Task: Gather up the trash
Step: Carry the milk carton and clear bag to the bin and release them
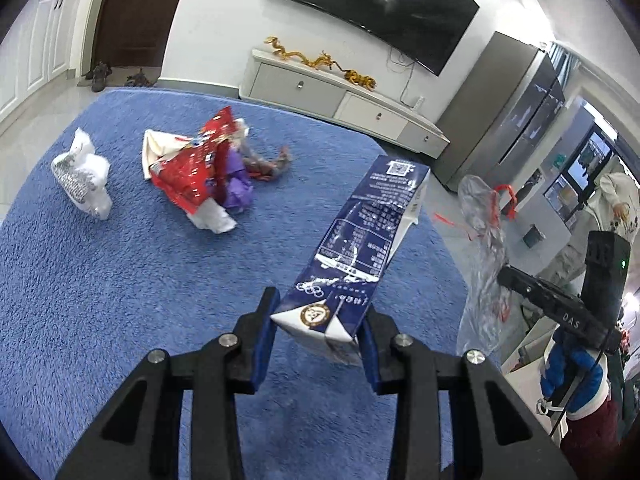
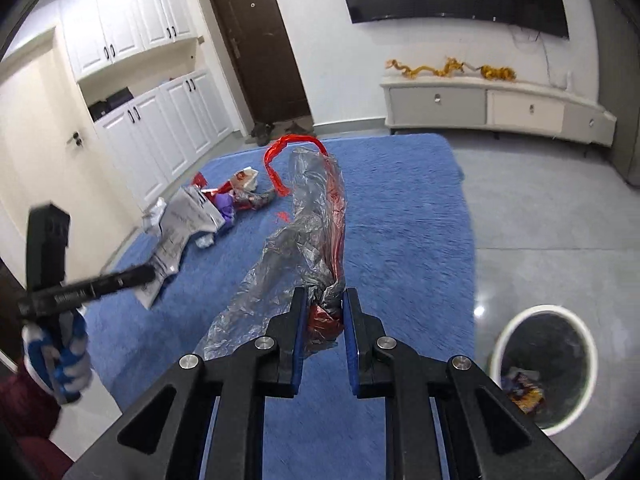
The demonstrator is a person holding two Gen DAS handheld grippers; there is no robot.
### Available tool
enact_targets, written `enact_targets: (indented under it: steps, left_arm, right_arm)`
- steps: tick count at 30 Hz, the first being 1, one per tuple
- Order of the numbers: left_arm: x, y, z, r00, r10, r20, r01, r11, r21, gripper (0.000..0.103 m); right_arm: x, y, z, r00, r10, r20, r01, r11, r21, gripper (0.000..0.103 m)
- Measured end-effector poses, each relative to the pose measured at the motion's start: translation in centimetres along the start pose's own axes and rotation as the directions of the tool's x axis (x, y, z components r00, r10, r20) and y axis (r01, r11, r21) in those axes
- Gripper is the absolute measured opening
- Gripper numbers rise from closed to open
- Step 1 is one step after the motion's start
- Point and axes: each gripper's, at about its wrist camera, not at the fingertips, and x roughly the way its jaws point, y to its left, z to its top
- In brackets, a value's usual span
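Observation:
My left gripper (image 1: 318, 324) is shut on a dark blue milk carton (image 1: 360, 248) and holds it above the blue rug (image 1: 120, 300). My right gripper (image 2: 325, 312) is shut on a clear plastic bag with red strips (image 2: 308, 232), lifted over the rug (image 2: 400, 220); the bag also shows in the left wrist view (image 1: 480, 240). A pile of red, white and purple wrappers (image 1: 200, 168) and a crumpled white wrapper (image 1: 82, 176) lie on the rug. In the right wrist view the pile (image 2: 212, 208) lies at the rug's left.
A white trash bin (image 2: 544, 364) with a dark liner and some trash inside stands on the grey floor at lower right. A TV cabinet (image 2: 492, 104) stands along the far wall. White cupboards (image 2: 160, 120) and a brown door (image 2: 256, 40) are at left.

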Motion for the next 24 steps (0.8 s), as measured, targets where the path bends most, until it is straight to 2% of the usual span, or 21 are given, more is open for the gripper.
enact_targets:
  steps: [8,15,24]
  left_arm:
    - [0.3,-4.0,0.1,1.0,-0.011,-0.019,0.012,0.998,0.063,0.035]
    - [3.5,-9.5,1.4,0.998,-0.02,-0.066,0.031,0.987,0.157,0.035]
    - [10.9,-18.7,3.1,0.987,-0.012,-0.157,0.058,0.956,0.288,0.035]
  right_arm:
    - [-3.2,-1.2,-1.4,0.998,-0.06,0.028,0.061,0.998,-0.023,0.017]
    - [-5.5,-5.2,-1.8,0.988,-0.144,0.055,0.143,0.989,0.025,0.017]
    - [-7.2,-13.7,-3.5,0.948,-0.315,0.046,0.306,0.941,0.142,0.017]
